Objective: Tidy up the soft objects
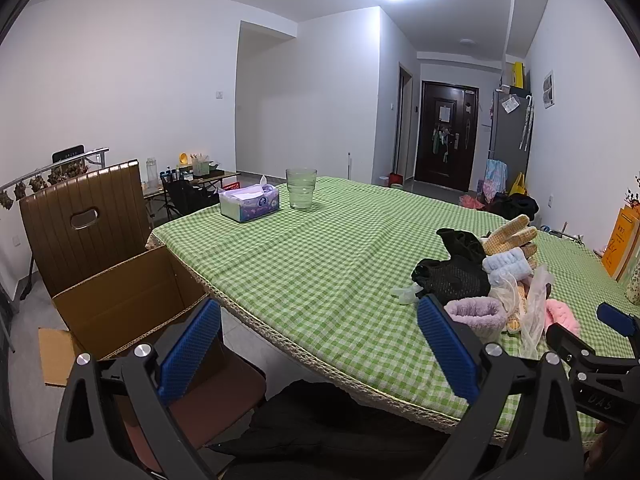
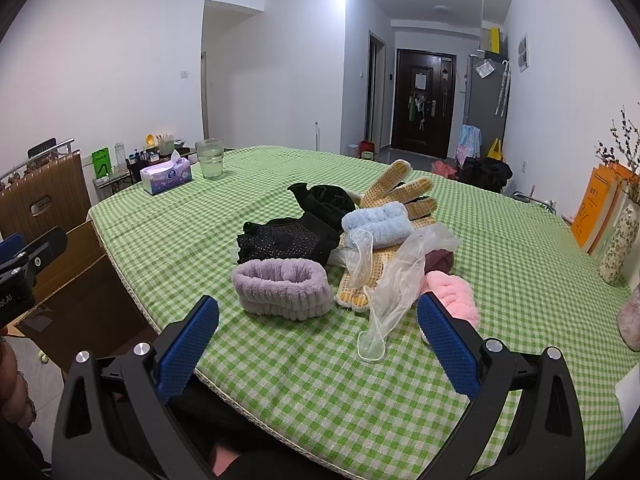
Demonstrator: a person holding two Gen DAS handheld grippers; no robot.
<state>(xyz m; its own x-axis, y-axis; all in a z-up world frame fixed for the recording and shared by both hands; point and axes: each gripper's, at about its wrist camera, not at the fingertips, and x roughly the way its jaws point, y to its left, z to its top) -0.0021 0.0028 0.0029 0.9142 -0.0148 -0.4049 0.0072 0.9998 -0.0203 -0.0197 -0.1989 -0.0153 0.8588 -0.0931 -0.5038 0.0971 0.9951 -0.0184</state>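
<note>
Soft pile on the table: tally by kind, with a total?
Fluffy bands: 3, lilac, light blue, pink
Black fabric pieces: 2, dotted mesh one, plain one
Yellow-dotted knit gloves: 1 plain, maybe a second beneath
Clear plastic gloves: 1, maybe more
Total: at least 7

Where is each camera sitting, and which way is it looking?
Left wrist: sits on the left gripper, by the table's near left edge, looking across the table toward the door; the cardboard box sits left.
Right wrist: on the right gripper, facing the glove pile.
Both show the tissue box, cup and open jaws.
</note>
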